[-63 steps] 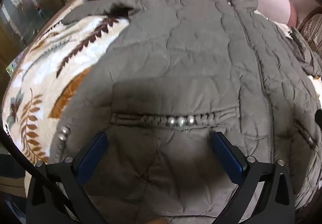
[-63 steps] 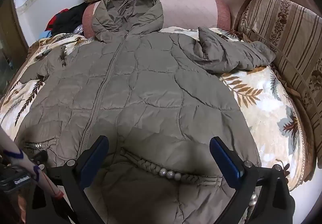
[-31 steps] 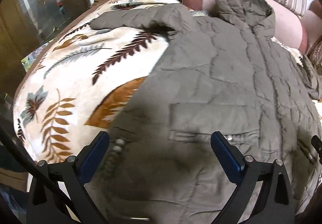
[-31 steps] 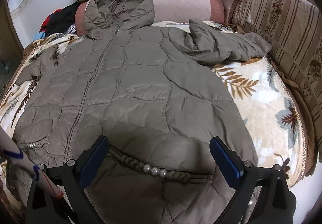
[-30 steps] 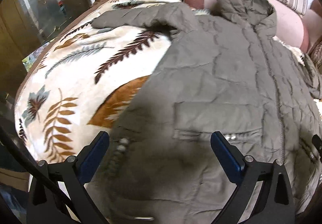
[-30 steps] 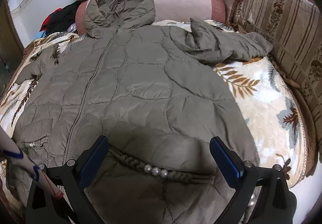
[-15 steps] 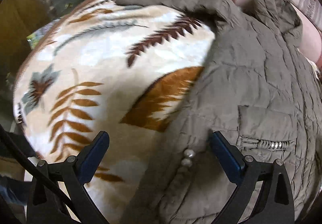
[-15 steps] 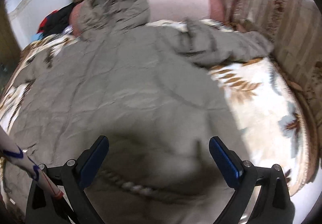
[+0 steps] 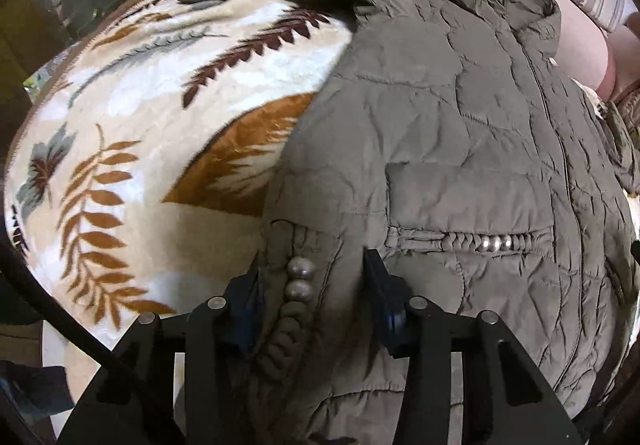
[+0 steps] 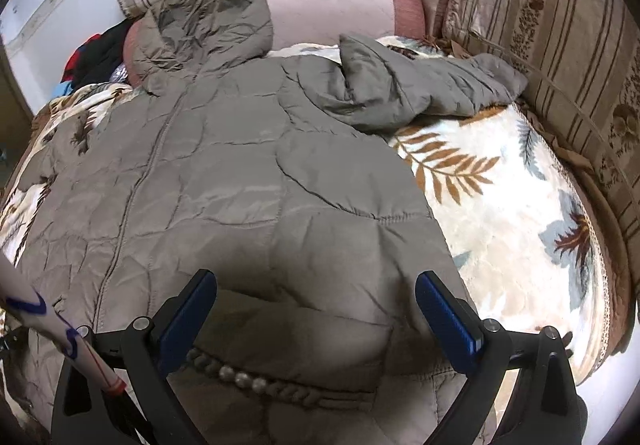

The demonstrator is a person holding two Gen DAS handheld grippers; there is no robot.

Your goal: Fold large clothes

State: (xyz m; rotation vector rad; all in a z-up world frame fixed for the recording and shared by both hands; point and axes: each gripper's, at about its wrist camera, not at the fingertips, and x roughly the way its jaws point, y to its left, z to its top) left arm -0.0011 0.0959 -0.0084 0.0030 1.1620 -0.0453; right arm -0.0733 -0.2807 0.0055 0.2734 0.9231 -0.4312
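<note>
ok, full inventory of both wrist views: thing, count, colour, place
jacket: 1, olive-grey quilted, hooded, spread front-up on the blanket
pearl beads: 2 between the left tool's fingers, silver, on the jacket's side trim
blanket: 1, cream with brown leaves, under the jacket
striped cushions: 2, beige-brown, behind and to the right
pink bolster: 1, under the hood
clothes pile: black, red, far left
left tool: closing around the jacket's edge
right tool: open, above the hem

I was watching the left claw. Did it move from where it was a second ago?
Yes. The left gripper slid toward the coat's side edge beside the leaf blanket, and its jaws are closing around the pearl trim.
</note>
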